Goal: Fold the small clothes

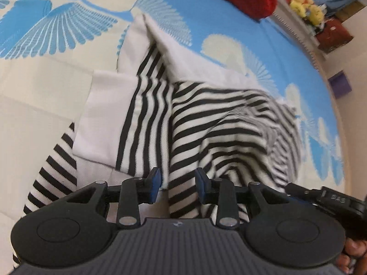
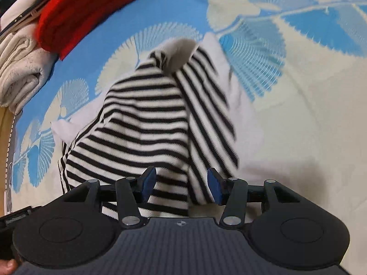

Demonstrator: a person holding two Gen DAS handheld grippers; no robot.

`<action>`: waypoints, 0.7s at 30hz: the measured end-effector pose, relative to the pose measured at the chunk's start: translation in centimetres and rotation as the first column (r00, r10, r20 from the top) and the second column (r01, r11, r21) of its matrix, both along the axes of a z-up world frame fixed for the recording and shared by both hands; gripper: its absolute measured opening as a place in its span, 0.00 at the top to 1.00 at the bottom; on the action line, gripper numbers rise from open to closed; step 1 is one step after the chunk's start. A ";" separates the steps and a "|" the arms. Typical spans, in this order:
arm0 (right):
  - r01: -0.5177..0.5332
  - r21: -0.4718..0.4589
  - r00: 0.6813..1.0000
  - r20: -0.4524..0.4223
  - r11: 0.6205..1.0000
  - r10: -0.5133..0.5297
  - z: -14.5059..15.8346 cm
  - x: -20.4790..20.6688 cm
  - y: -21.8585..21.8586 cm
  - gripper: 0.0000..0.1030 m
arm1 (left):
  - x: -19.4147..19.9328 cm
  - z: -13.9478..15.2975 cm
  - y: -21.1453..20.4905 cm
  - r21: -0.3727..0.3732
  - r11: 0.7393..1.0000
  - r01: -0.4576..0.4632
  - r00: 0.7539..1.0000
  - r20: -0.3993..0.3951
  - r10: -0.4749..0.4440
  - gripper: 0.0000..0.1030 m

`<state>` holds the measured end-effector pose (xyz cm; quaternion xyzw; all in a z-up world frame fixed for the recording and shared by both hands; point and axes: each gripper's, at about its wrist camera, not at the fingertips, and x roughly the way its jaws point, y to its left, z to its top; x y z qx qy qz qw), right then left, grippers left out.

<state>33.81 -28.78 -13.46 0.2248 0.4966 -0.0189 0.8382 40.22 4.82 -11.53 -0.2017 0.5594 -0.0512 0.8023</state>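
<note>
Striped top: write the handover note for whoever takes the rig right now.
Left gripper: open, fingers on either side of a raised fold of the striped top, not clamped.
Right gripper: open, the top's near edge lying between its fingers, not clamped.
The top lies bunched and part-folded on the blue and cream bedspread, white panels showing beside the stripes.
A red garment and a folded cream towel sit at the bed's far edge.
Done: a rough first fold, it seems; blur hides details.
Left: grip the near edge, finish folding, flatten, set it with the pile.
</note>
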 end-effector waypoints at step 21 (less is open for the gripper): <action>0.059 0.187 0.888 0.439 0.981 -0.137 8.0 -3.5 -4.0 0.99 | 0.7 3.8 6.2 0.000 0.995 -0.099 0.978 0.186 0.097 0.99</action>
